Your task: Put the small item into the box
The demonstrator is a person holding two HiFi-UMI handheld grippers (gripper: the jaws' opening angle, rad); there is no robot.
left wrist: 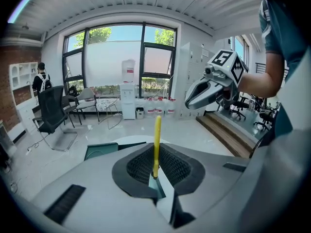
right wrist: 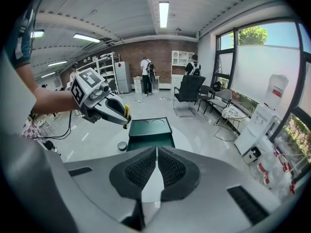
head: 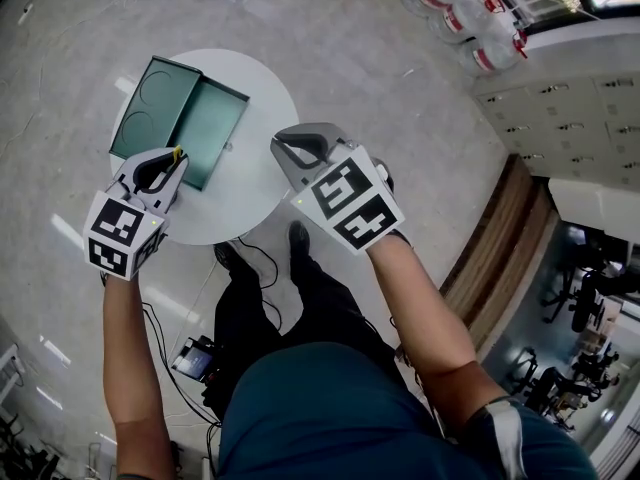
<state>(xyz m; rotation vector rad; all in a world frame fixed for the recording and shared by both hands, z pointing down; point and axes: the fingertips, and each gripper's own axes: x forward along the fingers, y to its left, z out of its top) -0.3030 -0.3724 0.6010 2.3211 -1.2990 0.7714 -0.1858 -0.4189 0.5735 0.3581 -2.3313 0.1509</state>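
Note:
An open dark green box (head: 205, 128) lies on a round white table (head: 262, 183), its lid (head: 150, 98) folded out flat to the left. My left gripper (head: 172, 160) hovers over the table's near left edge, shut on a thin yellow item (left wrist: 157, 140) that stands up between its jaws. The yellow tip (right wrist: 127, 110) also shows in the right gripper view, just left of the box (right wrist: 150, 129). My right gripper (right wrist: 156, 161) is shut with nothing in it. It is held above the table's near right edge (head: 300, 150), apart from the box.
A small dark round thing (right wrist: 122, 146) sits by the table's left side. Cables (head: 160, 328) and a device lie on the floor by the person's feet. Water bottles (head: 480, 18), wooden steps (head: 500, 238) and office chairs (left wrist: 53, 113) stand around.

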